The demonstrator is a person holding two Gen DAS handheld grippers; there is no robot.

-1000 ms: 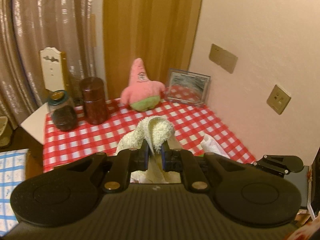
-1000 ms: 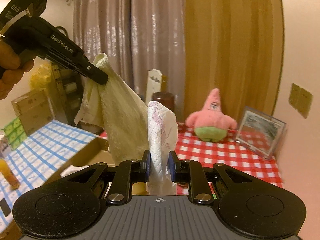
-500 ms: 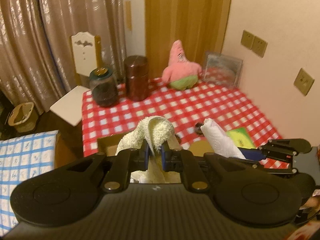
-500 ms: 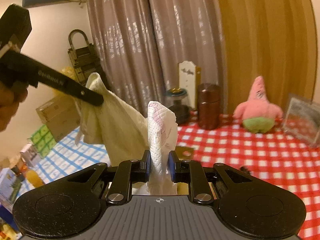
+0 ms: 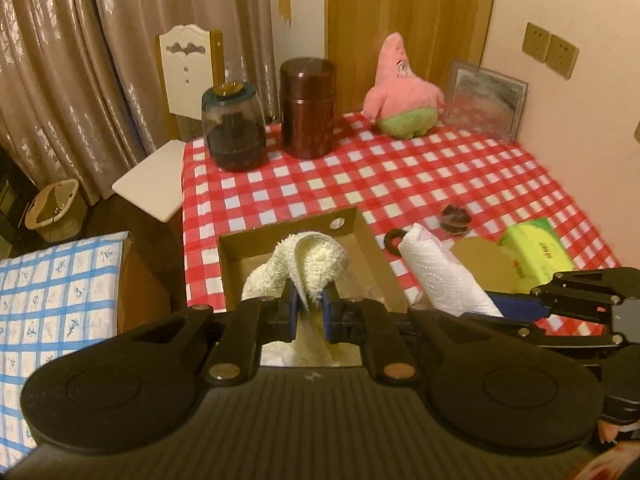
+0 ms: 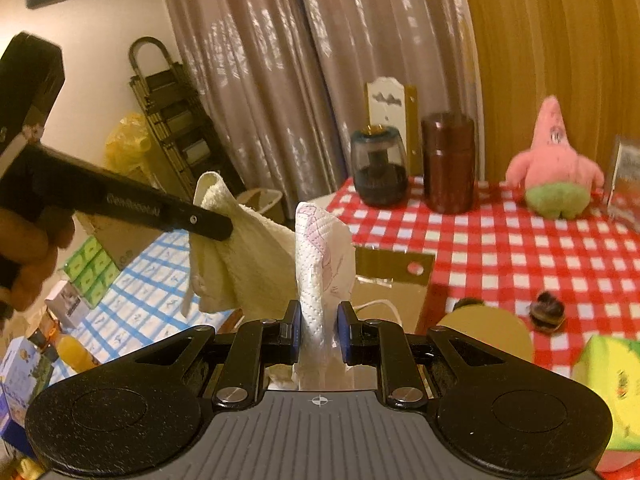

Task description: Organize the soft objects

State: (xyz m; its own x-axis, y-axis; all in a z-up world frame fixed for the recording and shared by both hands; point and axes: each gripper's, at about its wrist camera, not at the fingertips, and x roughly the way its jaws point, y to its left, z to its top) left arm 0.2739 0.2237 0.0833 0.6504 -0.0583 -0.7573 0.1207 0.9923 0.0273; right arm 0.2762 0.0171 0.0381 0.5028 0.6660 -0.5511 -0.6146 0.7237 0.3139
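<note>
A cream terry-cloth towel (image 5: 308, 264) is being gripped in the left claw (image 5: 308, 312), its jaws clenched on a bunched fold, with the rest of the cloth hanging below. In the right wrist view the same towel (image 6: 240, 256) is being seen draped from the left claw (image 6: 216, 232), beside the person's hand (image 6: 28, 248).

A white quilted paper towel with a faint pink print (image 6: 320, 264) is being pinched upright in the right claw (image 6: 319, 336); its jaws are closed on the sheet. In the left wrist view the paper towel (image 5: 444, 276) is being carried just right of the box.

An open brown cardboard box (image 5: 360, 232) is lying on the red-and-white checked desk (image 5: 400, 176), directly ahead of and below the left claw. The towel is being held over the box's opening, apparently not yet resting inside. The box's long axis is running near to far.

Judged from this layout, the left claw is the nearer to the box; a short lowering is likely being called for before release. The right claw's load would need shifting leftwards.

A pink star-shaped plush toy (image 5: 402, 88) is sitting at the far edge, well apart.
</note>
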